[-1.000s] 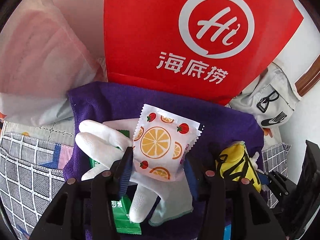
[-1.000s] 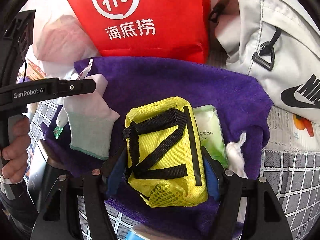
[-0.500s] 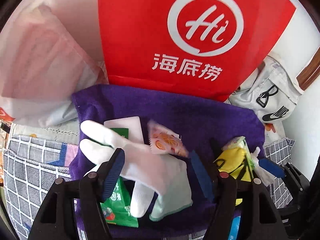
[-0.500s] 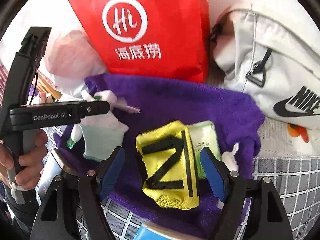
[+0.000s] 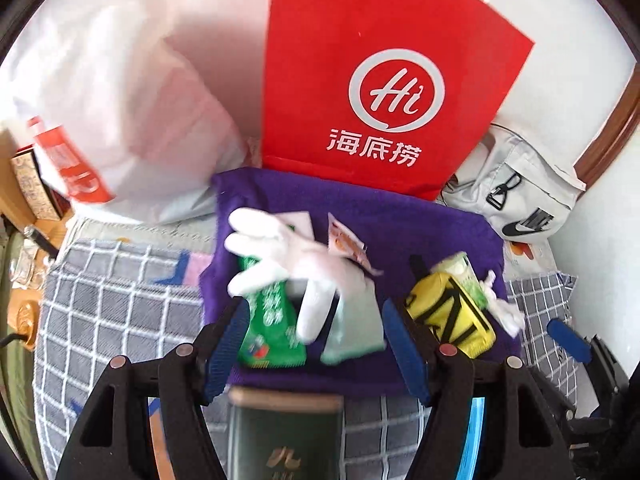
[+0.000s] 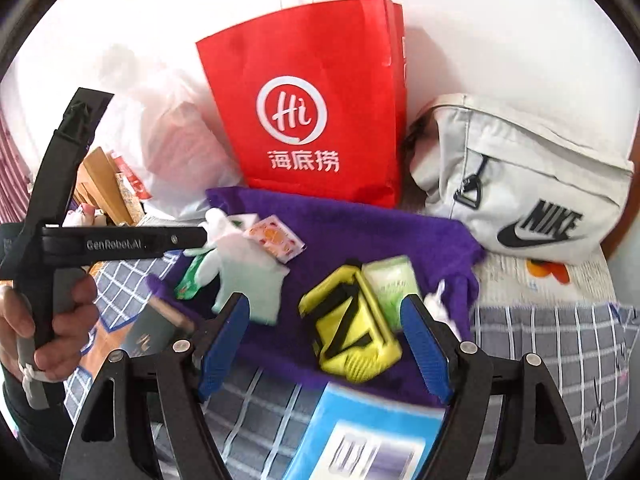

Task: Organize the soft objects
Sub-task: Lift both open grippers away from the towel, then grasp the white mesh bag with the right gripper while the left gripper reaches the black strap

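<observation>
A purple towel (image 5: pixel 420 220) (image 6: pixel 360 232) carries the soft items. On its left lie a white glove (image 5: pixel 288 248) (image 6: pixel 244 276), an orange-print sachet (image 5: pixel 344 240) (image 6: pixel 276 240) and a green packet (image 5: pixel 272 320) (image 6: pixel 190 276). On its right sit a yellow pouch (image 5: pixel 448 312) (image 6: pixel 352 332), a pale green tissue pack (image 6: pixel 394 284) and a white tissue wad (image 6: pixel 440 304). My left gripper (image 5: pixel 316 344) hangs open above the glove and packet, gripping nothing. My right gripper (image 6: pixel 324 344) is open above the yellow pouch, clear of it.
A red paper bag (image 6: pixel 312 112) stands behind the towel, with a grey Nike bag (image 6: pixel 520 184) to its right and a white plastic bag (image 5: pixel 120 100) to its left. A dark green box (image 5: pixel 286 432) and a blue booklet (image 6: pixel 360 432) lie on the checked cloth (image 5: pixel 120 300) in front. A hand (image 6: pixel 52 320) holds the left gripper.
The left gripper opened and dropped the orange sachet beside the glove. The right gripper let go of the yellow pouch. Both pulled up and back from the towel.
</observation>
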A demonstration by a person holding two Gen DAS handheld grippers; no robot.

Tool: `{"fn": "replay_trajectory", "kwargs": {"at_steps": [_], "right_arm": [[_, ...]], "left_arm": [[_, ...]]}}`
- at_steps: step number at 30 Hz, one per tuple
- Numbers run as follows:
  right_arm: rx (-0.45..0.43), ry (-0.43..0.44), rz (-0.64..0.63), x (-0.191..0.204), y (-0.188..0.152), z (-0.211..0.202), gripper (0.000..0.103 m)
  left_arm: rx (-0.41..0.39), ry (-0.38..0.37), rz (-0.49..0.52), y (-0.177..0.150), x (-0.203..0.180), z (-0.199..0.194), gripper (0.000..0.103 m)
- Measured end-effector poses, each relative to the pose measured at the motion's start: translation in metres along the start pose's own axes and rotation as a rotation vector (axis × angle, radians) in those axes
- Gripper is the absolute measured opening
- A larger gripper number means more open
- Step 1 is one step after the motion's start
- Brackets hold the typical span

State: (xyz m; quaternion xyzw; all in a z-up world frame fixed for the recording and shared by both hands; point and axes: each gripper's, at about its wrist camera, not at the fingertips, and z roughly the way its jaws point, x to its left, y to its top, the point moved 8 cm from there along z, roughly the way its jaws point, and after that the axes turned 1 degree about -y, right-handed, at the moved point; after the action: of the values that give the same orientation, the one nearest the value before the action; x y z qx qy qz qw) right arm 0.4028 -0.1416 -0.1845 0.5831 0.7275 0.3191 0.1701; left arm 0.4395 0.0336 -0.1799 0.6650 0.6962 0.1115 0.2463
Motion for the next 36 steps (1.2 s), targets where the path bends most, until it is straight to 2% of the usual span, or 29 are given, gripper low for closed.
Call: {"fn": "replay_trajectory", "kwargs": {"at_steps": [7,13,15,20,27,29,33,36], "right_arm": [[0.021,0.090,-0.030,0.044,-0.054,-0.041,0.077],[0.047,0.183,-0.092,0.097,-0.110,-0.069,0.077],[0.061,0.197,-0.121,0.113,-0.130,-0.071,0.081],[0.145,0.155,-0.180,0.135,-0.178,-0.052,0.083],[0.251,0.153,-0.141,0.137,-0.221,-0.021,0.083],[0.246,0.142,-0.147,0.139,-0.227,-0.016,0.085],[0.230,0.107,-0.173,0.147,-0.229,-0.011,0.098],[0.221,0.053,-0.197,0.153,-0.230,-0.005,0.100]], "left_arm": [[-0.017,0.003,-0.008,-0.041,0.022,-0.042,0.067],[-0.045,0.007,-0.079,-0.082,0.059,-0.071,0.067],[-0.055,0.007,-0.092,-0.098,0.072,-0.081,0.067],[-0.057,0.010,-0.115,-0.135,0.097,-0.092,0.067],[-0.026,0.006,-0.158,-0.189,0.128,-0.090,0.067],[-0.019,-0.004,-0.171,-0.199,0.133,-0.090,0.067],[-0.007,-0.033,-0.200,-0.217,0.141,-0.088,0.067],[0.004,-0.059,-0.215,-0.226,0.141,-0.086,0.067]]}}
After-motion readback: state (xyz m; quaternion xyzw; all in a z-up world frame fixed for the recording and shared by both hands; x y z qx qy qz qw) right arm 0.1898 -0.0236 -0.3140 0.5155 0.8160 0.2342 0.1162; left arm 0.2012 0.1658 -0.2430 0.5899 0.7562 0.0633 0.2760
